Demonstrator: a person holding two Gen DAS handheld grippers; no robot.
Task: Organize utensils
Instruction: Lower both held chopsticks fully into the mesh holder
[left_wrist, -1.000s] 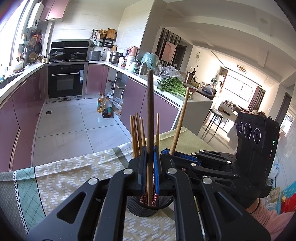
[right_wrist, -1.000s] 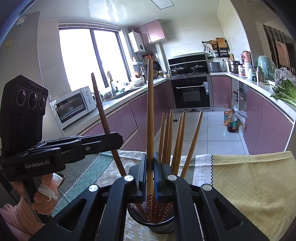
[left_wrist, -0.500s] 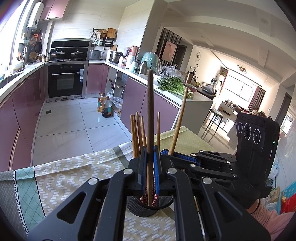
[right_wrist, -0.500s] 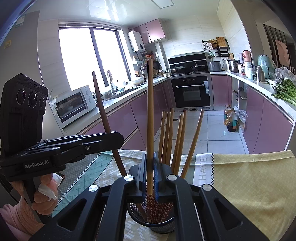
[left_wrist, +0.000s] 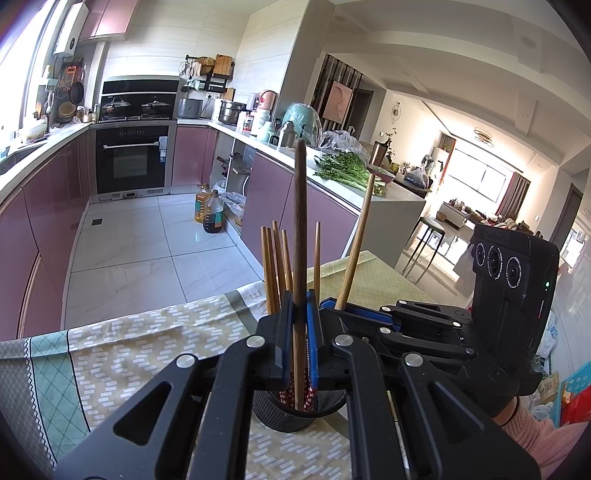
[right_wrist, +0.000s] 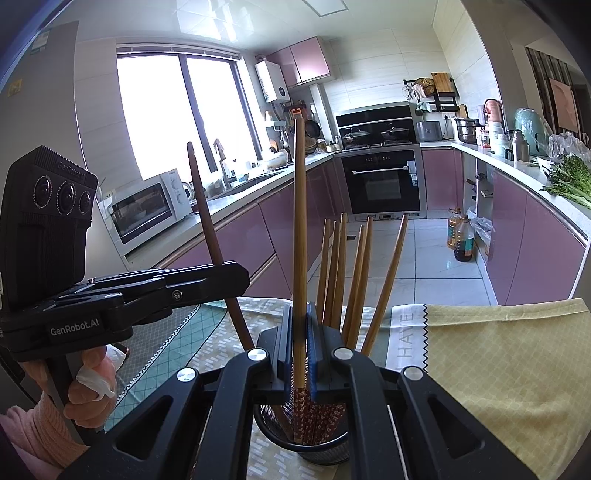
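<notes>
My left gripper (left_wrist: 300, 325) is clamped on a dark chopstick (left_wrist: 299, 236), its lower end inside the black mesh holder (left_wrist: 284, 415) on the cloth-covered counter (left_wrist: 122, 354). My right gripper (right_wrist: 300, 354) pinches a lighter chopstick (right_wrist: 299, 221), its patterned tip down in the same holder, where more chopsticks (right_wrist: 343, 273) stand.

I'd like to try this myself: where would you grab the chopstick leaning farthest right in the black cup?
Grip that chopstick on its bare shaft, about halfway up, above the mesh cup. Come from the right: it leans away from the bunch, leaving room for both jaws; its lower end is crowded inside the cup.
</notes>
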